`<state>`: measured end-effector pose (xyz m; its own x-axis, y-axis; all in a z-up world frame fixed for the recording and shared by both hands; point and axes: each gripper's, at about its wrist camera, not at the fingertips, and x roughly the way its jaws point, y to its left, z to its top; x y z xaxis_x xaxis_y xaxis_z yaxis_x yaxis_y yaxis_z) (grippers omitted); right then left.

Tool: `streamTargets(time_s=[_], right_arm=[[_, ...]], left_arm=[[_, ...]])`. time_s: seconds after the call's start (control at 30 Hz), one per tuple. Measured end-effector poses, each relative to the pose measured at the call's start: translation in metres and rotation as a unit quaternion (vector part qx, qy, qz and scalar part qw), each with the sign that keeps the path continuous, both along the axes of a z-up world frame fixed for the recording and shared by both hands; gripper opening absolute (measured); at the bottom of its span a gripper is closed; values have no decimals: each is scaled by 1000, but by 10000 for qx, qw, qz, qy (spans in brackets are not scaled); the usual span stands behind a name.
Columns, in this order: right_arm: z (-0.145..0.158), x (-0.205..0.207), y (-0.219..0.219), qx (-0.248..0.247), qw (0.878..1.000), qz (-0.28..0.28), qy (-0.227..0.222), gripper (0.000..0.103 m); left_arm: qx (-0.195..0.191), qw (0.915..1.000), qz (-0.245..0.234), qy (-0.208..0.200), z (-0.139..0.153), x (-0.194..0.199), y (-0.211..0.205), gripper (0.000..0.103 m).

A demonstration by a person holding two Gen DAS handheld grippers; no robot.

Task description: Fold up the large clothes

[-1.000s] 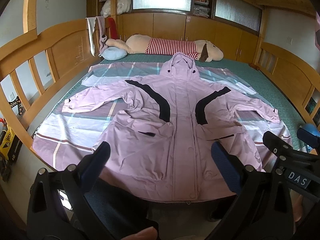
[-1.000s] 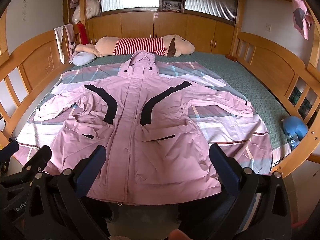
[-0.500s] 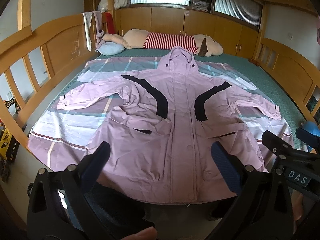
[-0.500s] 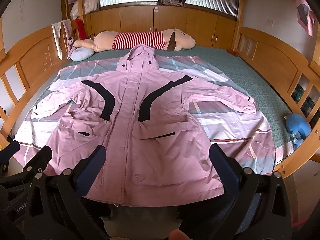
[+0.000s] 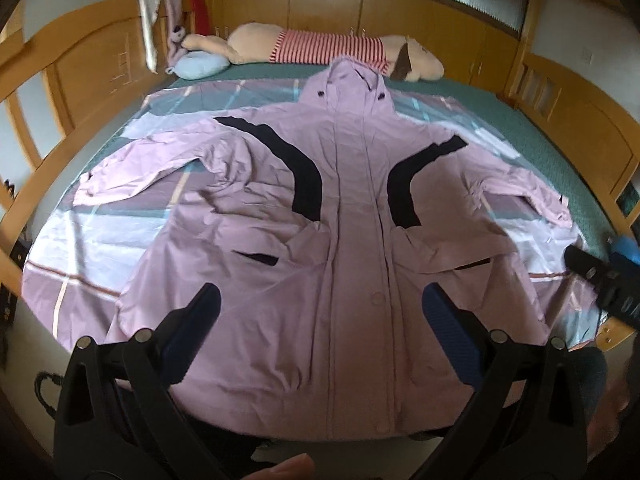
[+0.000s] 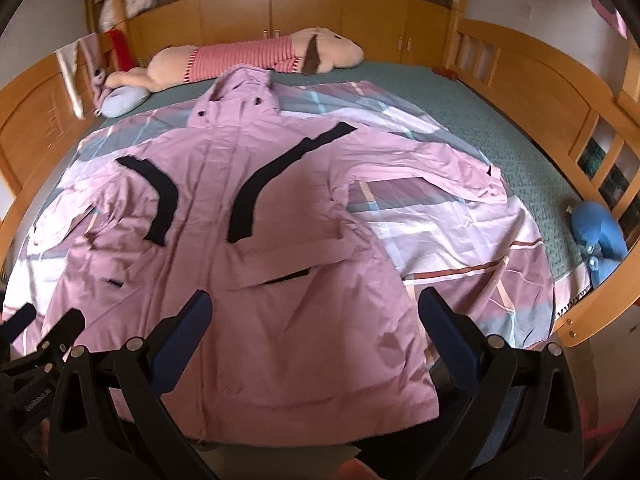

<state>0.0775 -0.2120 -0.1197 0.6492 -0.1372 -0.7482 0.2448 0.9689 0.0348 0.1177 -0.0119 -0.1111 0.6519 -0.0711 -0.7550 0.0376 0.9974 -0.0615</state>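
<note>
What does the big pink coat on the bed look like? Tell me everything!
The pink hooded jacket lies flat, front side up, on a plaid sheet over the bed. Its hood points toward the far striped plush toy, and its hem sits at the near edge. Both sleeves are spread out sideways. Two curved black stripes run down the chest, with a dark pocket slit on each side. A closed placket with round snaps runs down the middle. The thin fabric looks smooth and a bit wrinkled. Neither gripper touches it.

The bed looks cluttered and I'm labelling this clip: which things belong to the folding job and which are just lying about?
For the job:
pink hooded jacket
left gripper
right gripper

Lying about:
striped plush toy
blue plush toy
plaid sheet
pale blue cushion
</note>
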Motion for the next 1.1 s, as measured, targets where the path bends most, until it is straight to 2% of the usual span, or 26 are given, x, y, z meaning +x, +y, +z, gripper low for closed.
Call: streamTargets(time_s=[0.1, 0.23, 0.33, 0.37, 0.47, 0.53, 0.63, 0.7, 0.77, 0.83, 0.93, 0.97, 1.0, 1.03, 1.1], right_arm=[[4, 14, -28, 192, 9994, -212, -199, 102], [0, 43, -98, 777, 9920, -859, -494, 102], [-22, 68, -162, 1433, 9793, -1344, -498, 102], [-35, 77, -187, 1769, 9720, -1468, -479, 102], [-62, 97, -236, 2238, 9605, -1586, -475, 102], [-86, 115, -272, 2678, 9485, -1608, -519, 102], [-133, 134, -321, 3804, 9063, -1696, -723, 102], [-161, 143, -337, 4186, 8851, -1934, -625, 102], [-182, 155, -351, 4292, 8752, -2205, -344, 102], [-191, 168, -368, 4287, 8713, -2368, -320, 101], [-190, 171, -391, 4063, 8712, -2705, -532, 87], [-191, 172, -398, 4003, 8707, -2805, -542, 85], [-196, 175, -407, 3974, 8701, -2875, -493, 78], [-201, 176, -413, 3963, 8685, -2938, -473, 57], [-206, 173, -423, 4093, 8559, -3088, -671, 27]], left_arm=[[217, 9997, -95, -54, -4, 24, -2, 101], [639, 9972, -23, -377, 1, 69, 4, 101], [837, 9943, -159, -640, 6, 99, 6, 101], [812, 9937, -268, -727, 7, 109, 6, 101], [709, 9923, -614, -815, 5, 149, 6, 101], [549, 9937, -683, -700, -3, 174, 8, 101], [129, 9967, -654, -464, -19, 197, 14, 98], [-121, 9975, -551, -429, -31, 201, 17, 98], [-162, 9977, -539, -385, -48, 208, 13, 99], [-9, 9983, -515, -260, -65, 214, 8, 100], [208, 9983, -525, 155, -89, 225, 7, 100], [230, 9981, -523, 248, -95, 228, 8, 100], [243, 9980, -508, 303, -99, 229, 9, 100], [250, 9979, -486, 358, -103, 230, 11, 100], [251, 9977, -451, 438, -107, 232, 14, 100]])
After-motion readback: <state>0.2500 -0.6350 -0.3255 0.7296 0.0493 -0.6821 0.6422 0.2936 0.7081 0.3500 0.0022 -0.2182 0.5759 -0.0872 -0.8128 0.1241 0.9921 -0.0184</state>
